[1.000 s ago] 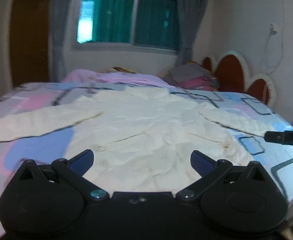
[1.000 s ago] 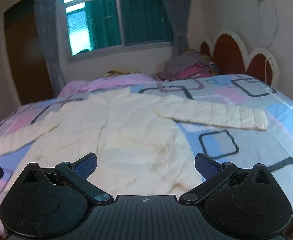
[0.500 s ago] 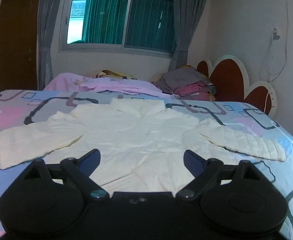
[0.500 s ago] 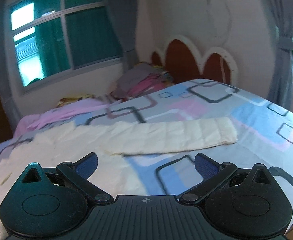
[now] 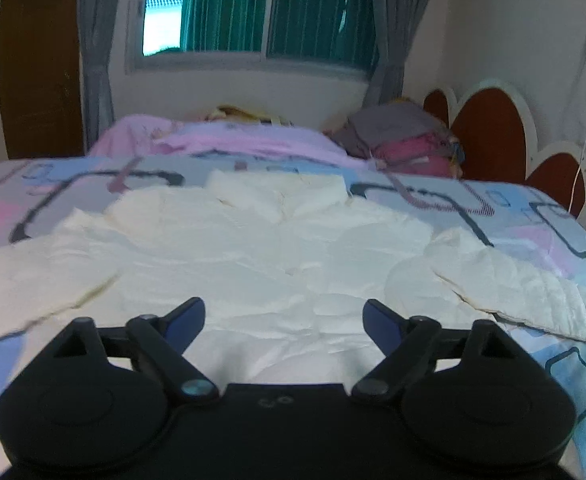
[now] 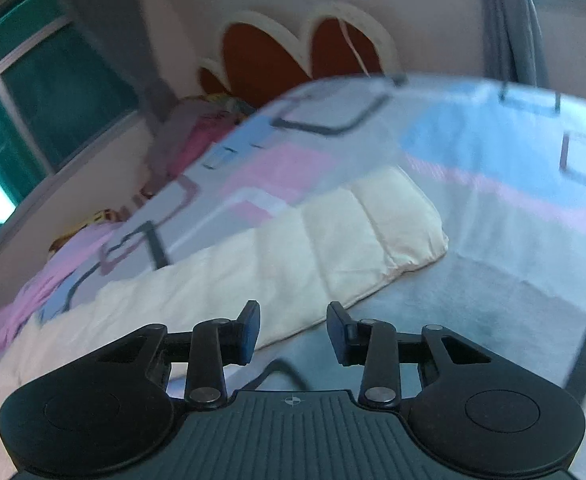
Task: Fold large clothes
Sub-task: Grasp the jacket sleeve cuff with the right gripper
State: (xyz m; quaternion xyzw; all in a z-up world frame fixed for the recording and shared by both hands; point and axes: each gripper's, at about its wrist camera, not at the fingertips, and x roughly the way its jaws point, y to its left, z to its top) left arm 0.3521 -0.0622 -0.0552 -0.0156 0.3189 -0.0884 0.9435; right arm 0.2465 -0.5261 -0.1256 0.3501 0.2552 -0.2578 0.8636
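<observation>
Right tool [image 6: 293, 330] parted near sleeve [image 6: 277, 256] edge; left tool [image 5: 284, 318] wide over jacket [image 5: 253, 256].

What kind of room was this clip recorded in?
A home bedroom, most likely. A cream jacket lies spread on a bed with a patterned sheet, a scalloped red headboard stands against the wall, and a curtained window sits behind.

The cream jacket [image 5: 253, 248] loses both sleeve ends past the left wrist view's edges, its hem hides behind the left gripper [image 5: 284, 316], and the right wrist view is motion-blurred
</observation>
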